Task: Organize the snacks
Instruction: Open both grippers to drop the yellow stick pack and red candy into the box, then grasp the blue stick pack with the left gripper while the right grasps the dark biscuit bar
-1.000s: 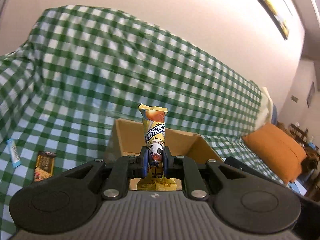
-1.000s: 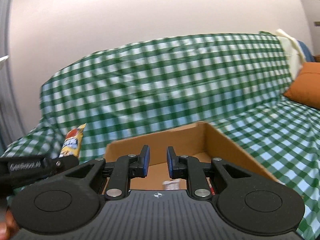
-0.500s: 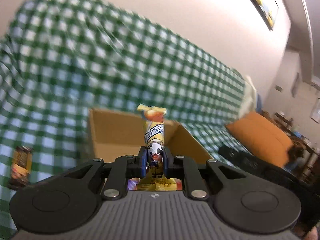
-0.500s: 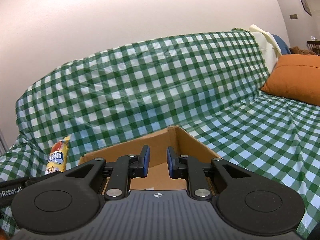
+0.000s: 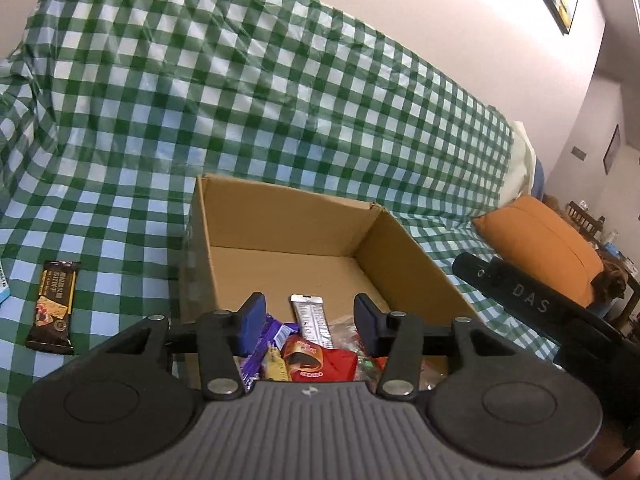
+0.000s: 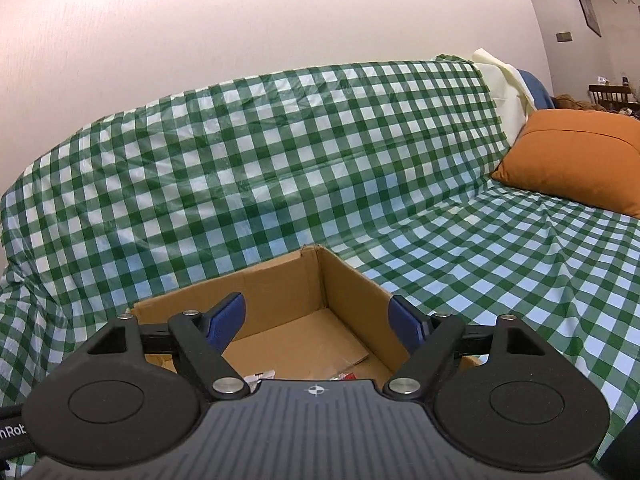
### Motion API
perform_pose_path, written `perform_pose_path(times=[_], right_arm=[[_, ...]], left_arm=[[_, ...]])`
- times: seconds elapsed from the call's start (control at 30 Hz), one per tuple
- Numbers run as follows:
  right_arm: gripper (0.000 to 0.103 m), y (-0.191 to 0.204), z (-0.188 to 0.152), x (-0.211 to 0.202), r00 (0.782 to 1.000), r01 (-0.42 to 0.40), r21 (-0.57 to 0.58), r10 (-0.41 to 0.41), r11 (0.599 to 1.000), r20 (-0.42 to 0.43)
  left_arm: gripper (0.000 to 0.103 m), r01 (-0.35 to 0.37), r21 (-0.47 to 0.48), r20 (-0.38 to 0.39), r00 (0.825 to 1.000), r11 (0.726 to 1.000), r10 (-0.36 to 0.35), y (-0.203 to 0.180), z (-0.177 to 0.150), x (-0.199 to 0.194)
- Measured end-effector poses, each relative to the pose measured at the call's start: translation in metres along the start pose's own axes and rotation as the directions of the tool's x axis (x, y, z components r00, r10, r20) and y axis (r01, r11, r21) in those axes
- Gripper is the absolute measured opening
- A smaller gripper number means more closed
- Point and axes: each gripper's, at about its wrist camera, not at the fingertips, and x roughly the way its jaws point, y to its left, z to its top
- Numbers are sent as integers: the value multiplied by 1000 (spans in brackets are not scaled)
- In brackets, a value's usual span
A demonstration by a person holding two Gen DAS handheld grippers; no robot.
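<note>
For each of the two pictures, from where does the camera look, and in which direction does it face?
Left wrist view: sits on the left tongs, looks forward and down into the cardboard box with snack packets; its jaws are opening, nothing between them; the right tongs' body shows at right.
Right wrist view: sits on the right tongs, looks over the same box toward the checked sofa cover; jaws opening, empty.
Shared: box, sofa cover, orange cushion.

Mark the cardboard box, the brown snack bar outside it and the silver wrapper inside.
cardboard box (image 5: 280, 216): left wrist view, inner back wall.
brown snack bar (image 5: 53, 306): left wrist view, middle of wrapper.
silver wrapper (image 5: 314, 320): left wrist view, middle of its length.
</note>
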Motion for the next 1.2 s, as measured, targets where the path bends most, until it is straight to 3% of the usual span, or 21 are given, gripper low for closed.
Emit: perform_pose_path(times=[0.3,0.37,0.43,0.5,0.57,0.63,0.7,0.77,1.03,1.1,1.2], right_arm=[[81,11,-6,-2,999,-16,-34,15,999,-29],[81,16,-8,-3,999,-21,-43,19,999,-34],[81,21,-10,-5,999,-27,-54,25,998,-40],[81,26,-13,-7,998,-38,-65,35,997,-46],[78,32,-16,-8,997,-54,-78,50,995,-51],[64,37,-19,-10,995,-83,-91,78,992,-60],[37,42,-22,-11,991,-117,-98,110,988,-75],[25,47,-23,-12,988,-141,-96,134,985,-77],[23,66,-23,-19,969,-242,-123,232,962,-89],[23,70,-24,-19,956,-286,-138,272,948,-113],[23,78,-27,-26,935,-352,-194,331,916,-129]], left_arm=[[52,-23,15,4,1000,1000,23,2,-1,-12],[45,-37,22,6,999,999,37,6,-1,-17],[15,-50,37,9,999,998,49,10,-1,-23],[6,-71,60,16,997,996,70,14,-2,-30],[6,-83,72,18,996,994,82,19,-3,-39],[6,-95,68,10,995,993,95,27,-2,-46],[6,-134,44,-16,991,990,135,35,7,-50],[6,-179,16,-32,983,984,180,45,23,-55],[6,-261,-106,7,965,960,263,100,88,-45],[6,-276,-143,22,959,950,282,124,92,-36],[6,-294,-197,61,948,935,311,167,71,-26]])
